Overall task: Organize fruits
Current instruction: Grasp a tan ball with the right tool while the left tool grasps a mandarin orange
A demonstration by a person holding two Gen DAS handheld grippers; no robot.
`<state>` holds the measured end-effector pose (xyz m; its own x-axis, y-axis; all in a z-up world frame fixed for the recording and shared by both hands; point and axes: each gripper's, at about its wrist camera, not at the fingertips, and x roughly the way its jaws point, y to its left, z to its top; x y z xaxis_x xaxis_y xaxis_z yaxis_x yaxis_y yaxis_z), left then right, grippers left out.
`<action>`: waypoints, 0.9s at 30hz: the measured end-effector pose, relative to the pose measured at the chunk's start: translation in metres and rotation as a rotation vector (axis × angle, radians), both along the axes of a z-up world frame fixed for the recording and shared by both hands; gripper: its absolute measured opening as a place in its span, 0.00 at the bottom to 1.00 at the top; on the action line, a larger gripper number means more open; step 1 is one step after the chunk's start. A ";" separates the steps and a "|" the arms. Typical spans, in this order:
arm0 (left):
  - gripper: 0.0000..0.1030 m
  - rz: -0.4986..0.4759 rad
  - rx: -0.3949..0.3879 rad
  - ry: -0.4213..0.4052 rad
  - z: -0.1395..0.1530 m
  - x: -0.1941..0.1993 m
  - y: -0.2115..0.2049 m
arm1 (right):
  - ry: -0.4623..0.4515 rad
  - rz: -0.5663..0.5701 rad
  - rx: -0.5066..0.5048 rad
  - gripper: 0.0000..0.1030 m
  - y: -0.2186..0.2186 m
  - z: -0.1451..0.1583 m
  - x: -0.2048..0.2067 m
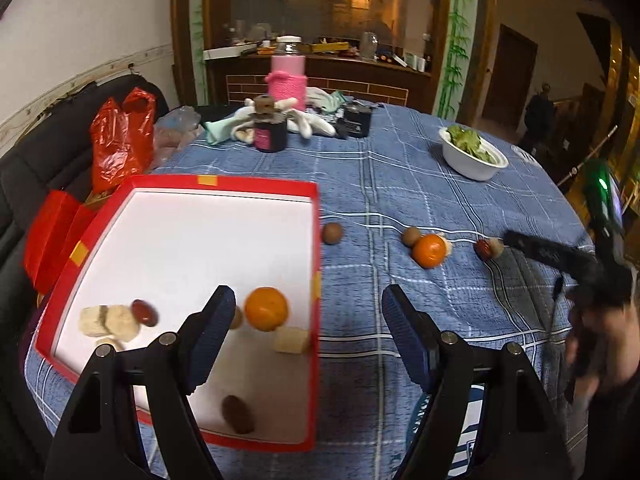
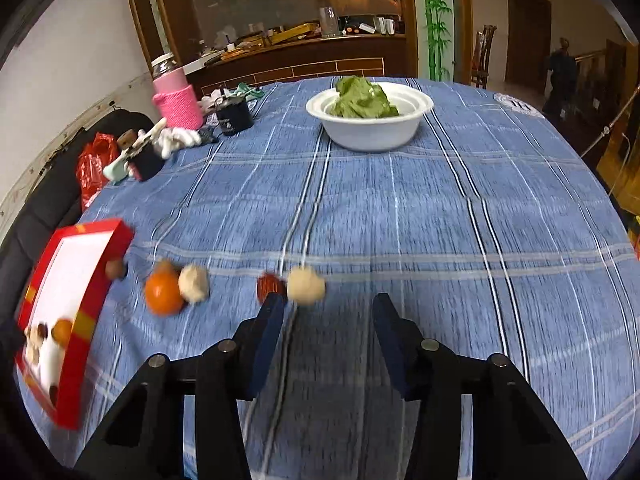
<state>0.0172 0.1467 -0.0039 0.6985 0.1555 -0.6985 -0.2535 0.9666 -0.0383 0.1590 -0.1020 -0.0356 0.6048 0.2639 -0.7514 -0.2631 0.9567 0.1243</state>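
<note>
While both tongs (image 1: 308,304) (image 2: 326,312) gape, round oranges (image 1: 266,308) sit glossy.

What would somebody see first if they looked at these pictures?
Probably the red box on the blue checked cloth, with an orange and other fruit pieces inside. More fruit sits loose on the cloth beside it, including a second orange. Farther back stands a white bowl of greens.

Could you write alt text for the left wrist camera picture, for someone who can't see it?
An open, empty left gripper hovers over a red-rimmed box holding an orange, banana pieces and small brown fruits. More fruit, including a second orange, lies on the blue checked tablecloth, where the right gripper reaches in.
</note>
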 end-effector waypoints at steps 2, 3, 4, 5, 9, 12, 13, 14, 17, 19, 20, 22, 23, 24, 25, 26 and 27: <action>0.74 -0.006 -0.002 0.007 -0.001 0.004 -0.005 | 0.029 0.000 -0.018 0.46 0.010 -0.005 0.014; 0.74 -0.009 -0.002 0.008 0.000 0.006 -0.007 | 0.064 -0.003 -0.030 0.46 0.013 -0.012 0.022; 0.74 -0.013 0.002 0.008 -0.001 0.007 -0.009 | 0.084 -0.003 -0.020 0.41 0.013 -0.018 0.024; 0.74 -0.016 0.006 0.008 -0.001 0.007 -0.011 | 0.080 -0.010 -0.008 0.39 0.009 -0.017 0.022; 0.74 -0.035 0.002 0.010 -0.002 0.014 -0.023 | 0.127 0.050 -0.031 0.21 0.005 -0.024 0.007; 0.74 -0.054 0.006 0.014 -0.003 0.022 -0.033 | 0.085 0.070 -0.055 0.15 0.000 -0.028 -0.002; 0.74 -0.062 0.015 0.017 -0.003 0.024 -0.037 | 0.086 0.066 -0.038 0.15 -0.003 -0.028 -0.001; 0.74 -0.066 0.029 0.024 -0.003 0.025 -0.040 | 0.088 0.068 -0.032 0.16 -0.004 -0.028 0.000; 0.74 -0.070 0.042 0.019 -0.003 0.028 -0.042 | 0.057 0.094 -0.102 0.22 0.003 -0.026 0.000; 0.74 -0.070 0.031 0.031 -0.005 0.033 -0.043 | 0.046 0.103 -0.108 0.25 0.008 -0.025 0.002; 0.74 -0.069 0.028 0.039 -0.006 0.035 -0.043 | 0.049 0.108 -0.097 0.26 0.009 -0.025 0.003; 0.74 -0.069 0.030 0.045 -0.008 0.039 -0.045 | 0.046 0.126 -0.084 0.27 0.014 -0.024 0.006; 0.74 -0.067 0.034 0.046 -0.009 0.040 -0.045 | 0.044 0.132 -0.077 0.27 0.015 -0.023 0.008; 0.74 -0.066 0.033 0.048 -0.010 0.044 -0.046 | 0.041 0.139 -0.071 0.30 0.017 -0.022 0.010; 0.74 -0.067 0.029 0.051 -0.011 0.046 -0.047 | 0.037 0.143 -0.072 0.32 0.018 -0.022 0.010; 0.74 -0.069 0.026 0.058 -0.013 0.049 -0.049 | 0.039 0.146 -0.081 0.32 0.020 -0.024 0.014; 0.74 -0.072 0.025 0.064 -0.014 0.053 -0.051 | 0.042 0.140 -0.091 0.34 0.020 -0.027 0.018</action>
<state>0.0699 0.0953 -0.0179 0.6627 0.1241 -0.7385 -0.1844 0.9828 -0.0004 0.1767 -0.0818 -0.0623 0.5345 0.2730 -0.7998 -0.3911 0.9189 0.0523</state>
